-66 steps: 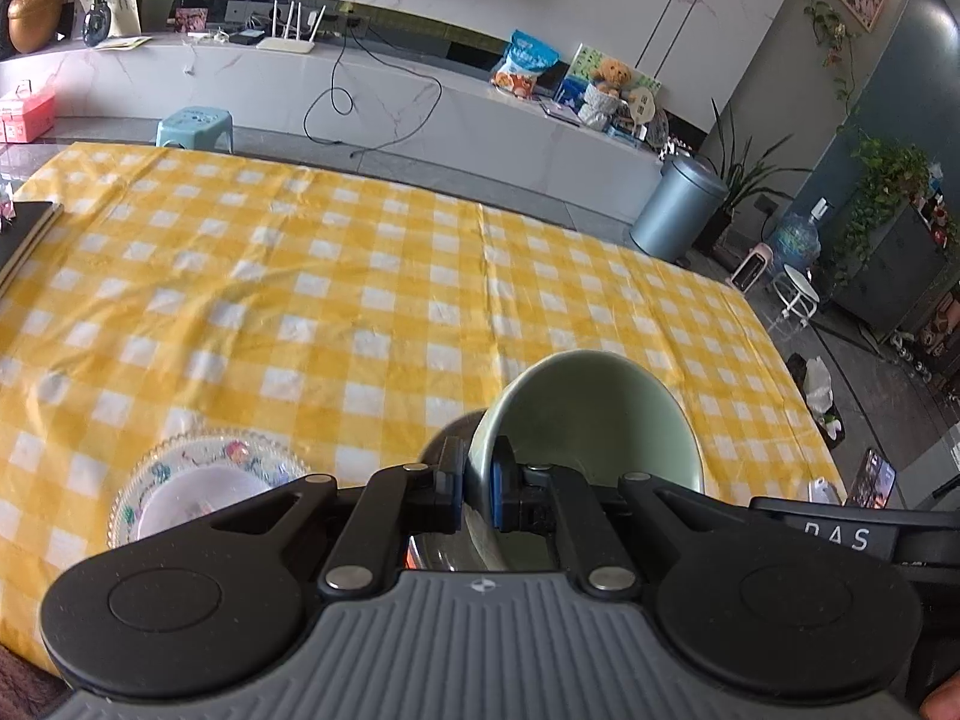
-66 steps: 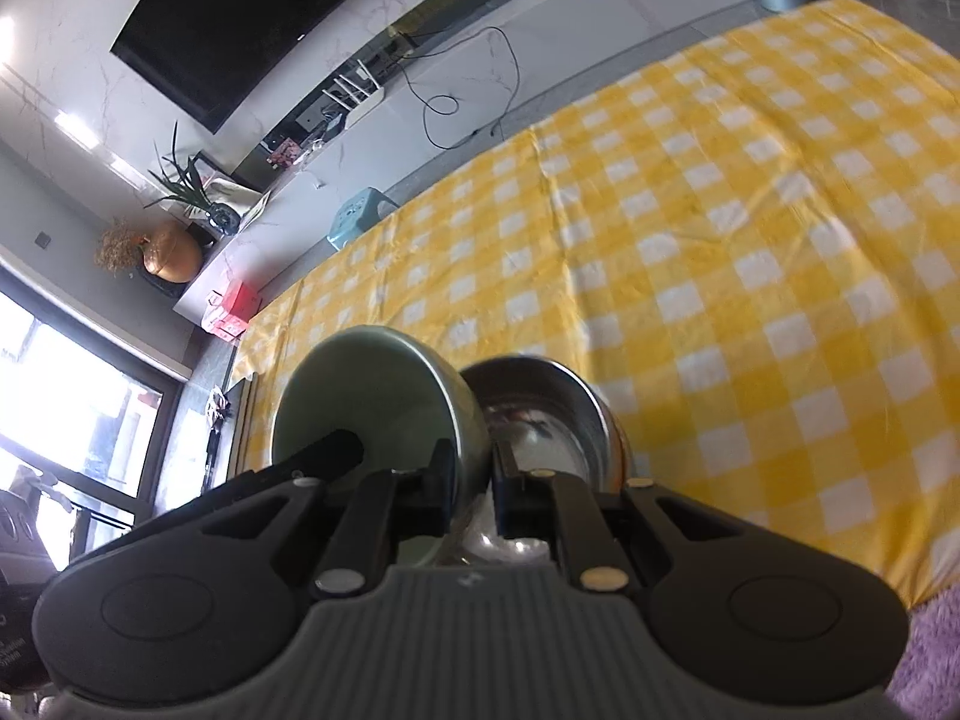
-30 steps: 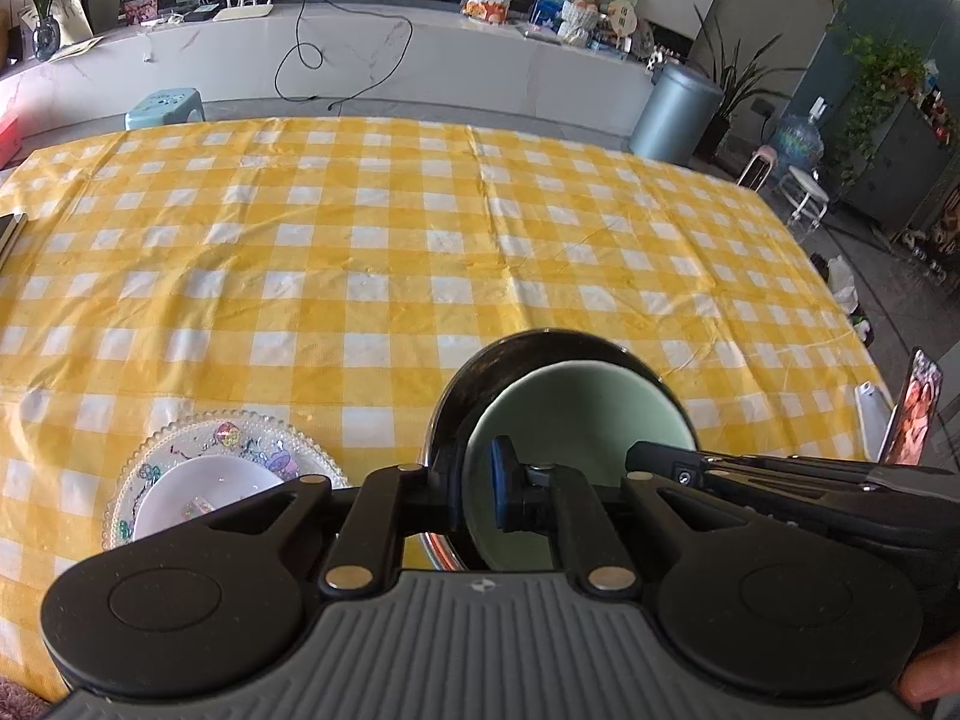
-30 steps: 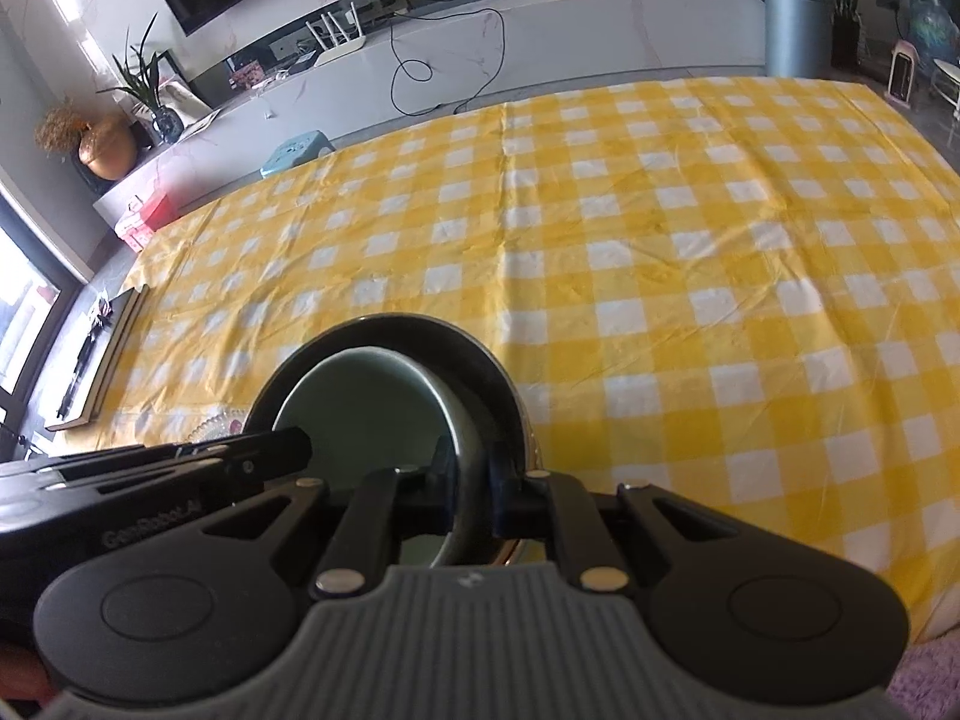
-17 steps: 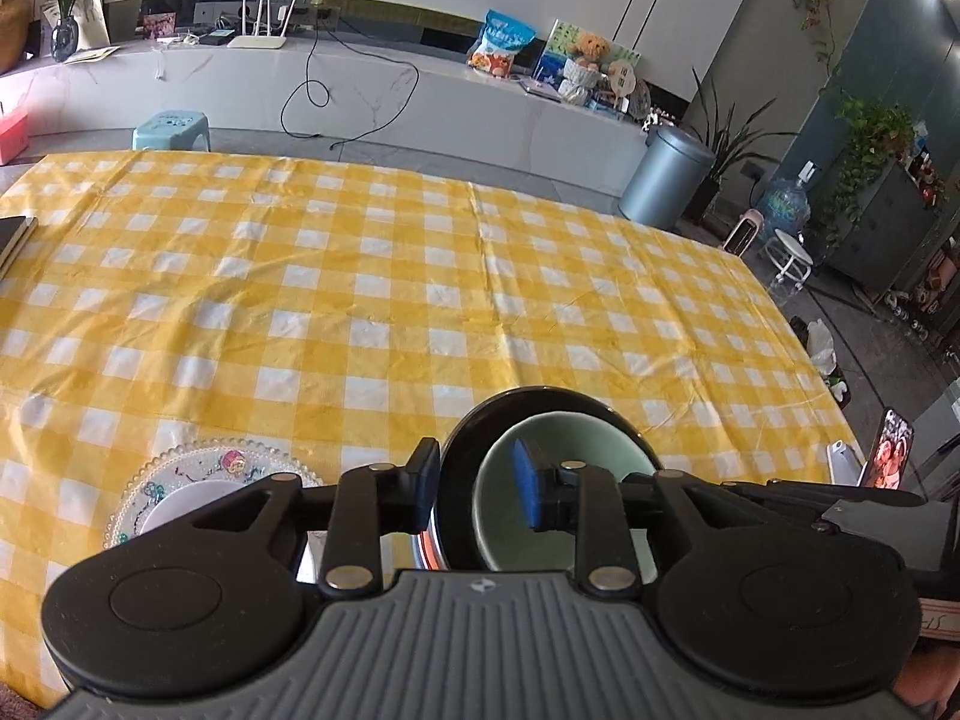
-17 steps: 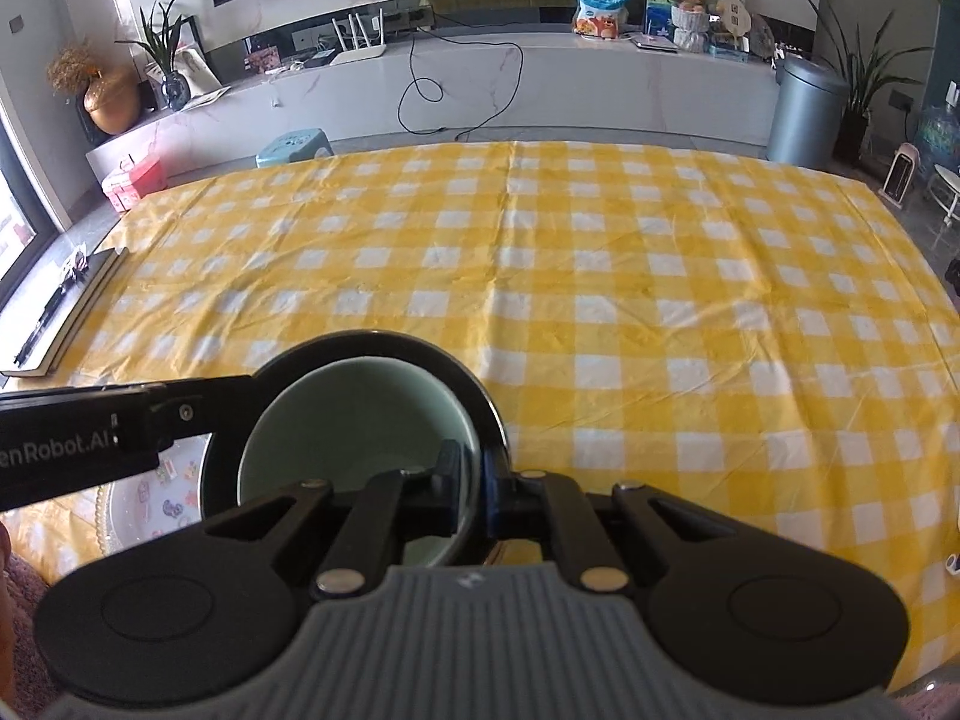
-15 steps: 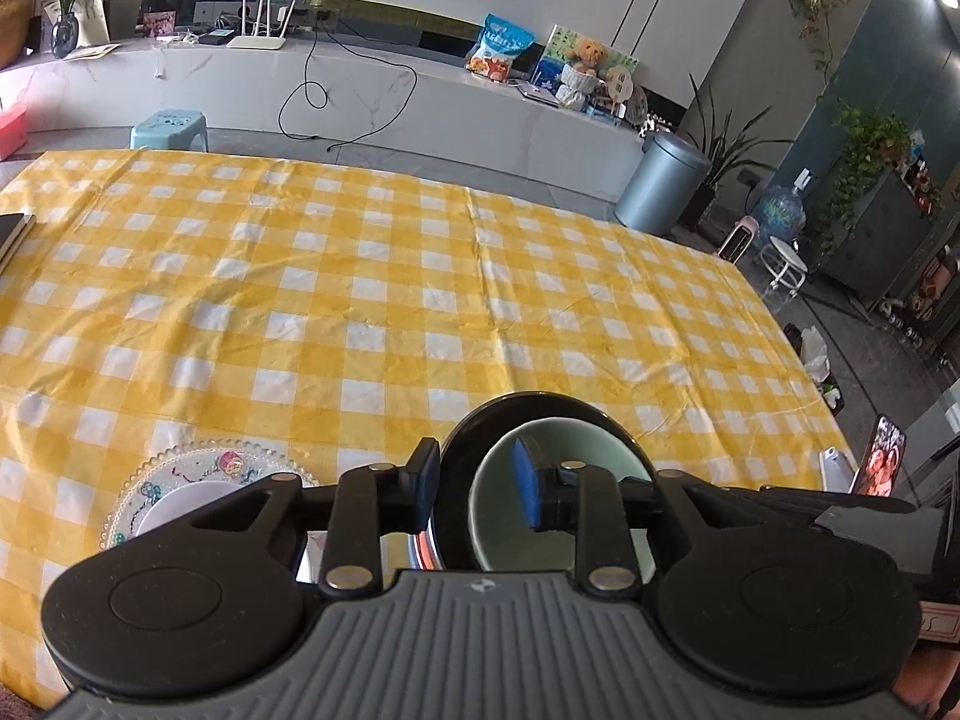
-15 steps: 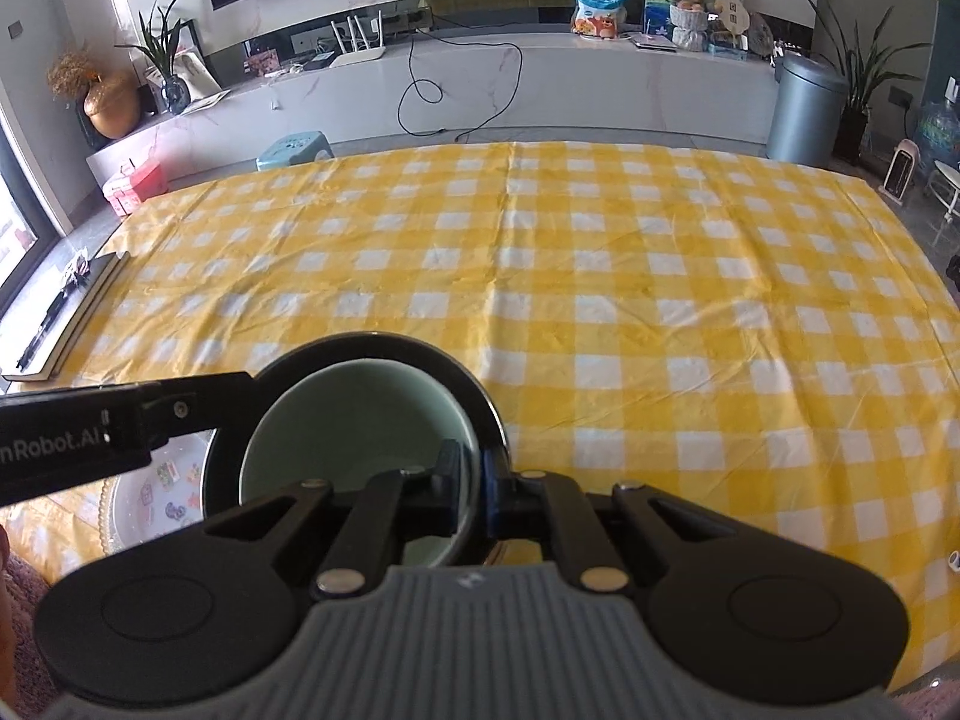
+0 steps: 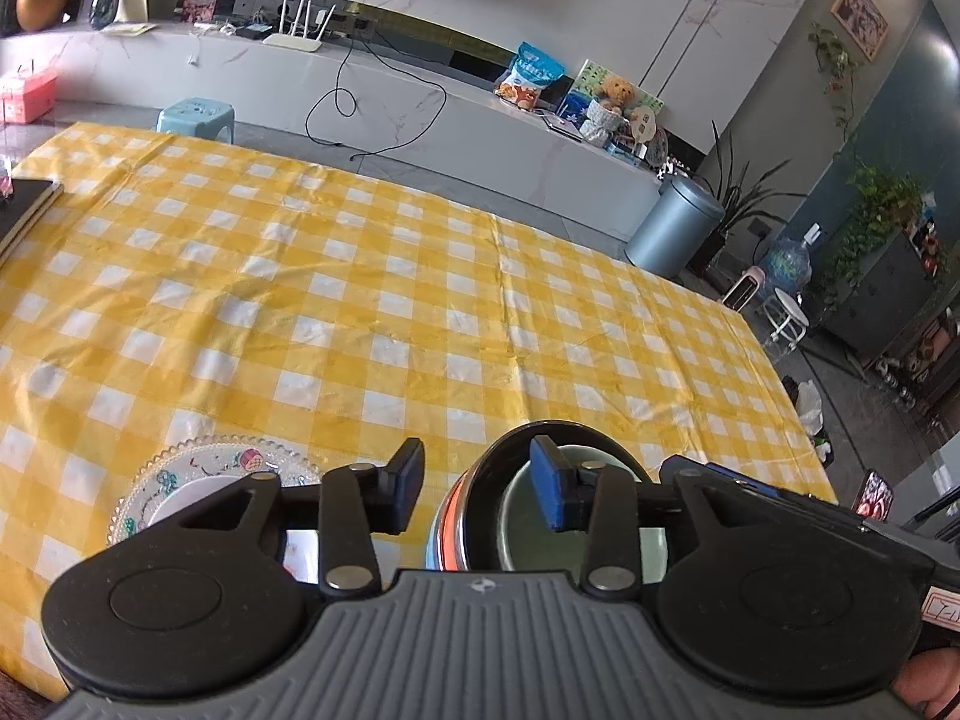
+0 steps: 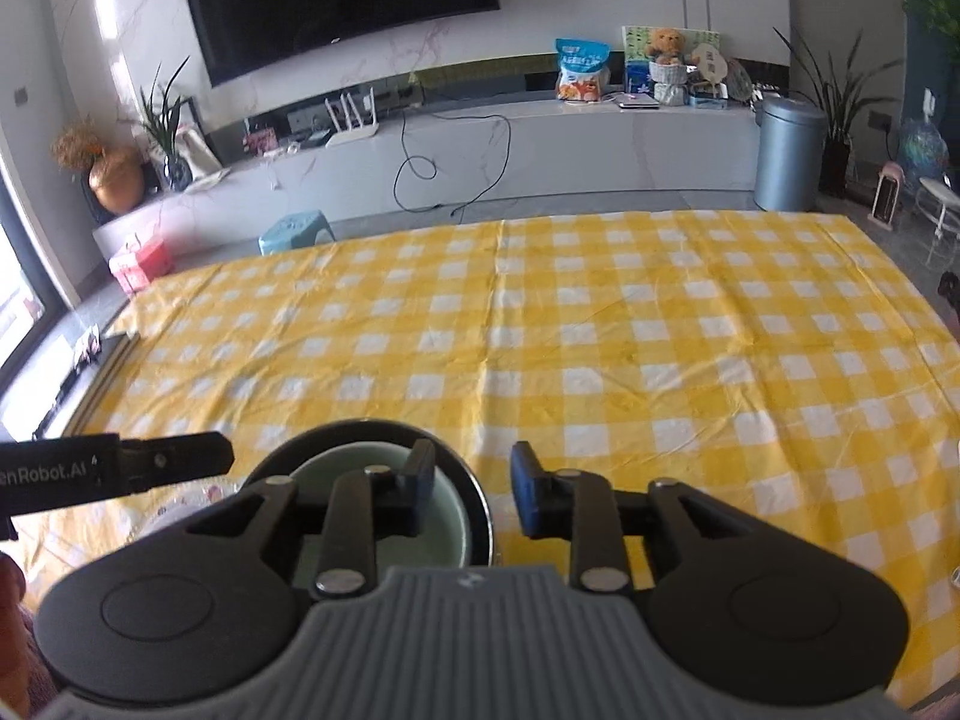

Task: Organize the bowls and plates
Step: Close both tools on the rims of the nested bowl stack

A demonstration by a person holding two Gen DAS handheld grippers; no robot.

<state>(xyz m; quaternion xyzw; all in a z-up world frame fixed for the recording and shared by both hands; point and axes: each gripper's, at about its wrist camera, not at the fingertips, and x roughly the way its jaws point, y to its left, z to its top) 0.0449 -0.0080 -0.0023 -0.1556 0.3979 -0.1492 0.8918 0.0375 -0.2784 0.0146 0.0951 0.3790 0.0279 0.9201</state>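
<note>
A pale green bowl (image 9: 528,531) sits nested inside a dark steel bowl (image 9: 480,480) at the near edge of the yellow checked tablecloth (image 9: 360,300). My left gripper (image 9: 477,489) is open, its jaws wide apart over the steel bowl's left rim, holding nothing. My right gripper (image 10: 471,492) is open and empty over the right rim of the same stack; the green bowl (image 10: 360,468) and steel bowl (image 10: 372,429) show below it. A patterned glass plate (image 9: 210,468) with a white dish on it lies to the left.
A dark book or tablet (image 9: 24,204) lies at the table's far left edge. The left gripper's body (image 10: 114,465) reaches in at the left of the right wrist view. A phone (image 9: 873,492) lies near the right table edge.
Both grippers held the green bowl by its rim and lowered it into the steel bowl. First the left opened, then the right. Both have now pulled back and up.
</note>
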